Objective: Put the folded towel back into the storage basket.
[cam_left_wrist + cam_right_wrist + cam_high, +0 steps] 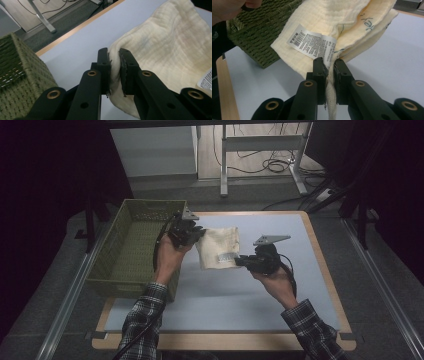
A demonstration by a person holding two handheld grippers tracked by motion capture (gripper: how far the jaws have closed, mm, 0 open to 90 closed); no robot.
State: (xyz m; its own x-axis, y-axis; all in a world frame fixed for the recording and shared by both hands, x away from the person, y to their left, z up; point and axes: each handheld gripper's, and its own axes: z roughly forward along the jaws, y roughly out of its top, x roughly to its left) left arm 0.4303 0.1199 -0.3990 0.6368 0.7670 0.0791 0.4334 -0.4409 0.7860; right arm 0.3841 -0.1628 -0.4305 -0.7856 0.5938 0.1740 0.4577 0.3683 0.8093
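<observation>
Cream cloth, folded, held off the bench just right of the green basket. Left gripper fingers clamped on its basket-side edge; right gripper fingers clamped on the far edge by the white label.

A pale blue bench with a wooden edge stands on grey floor. Beyond it, a metal-legged table frame stands over tangled cables. The room's sides are dark.
</observation>
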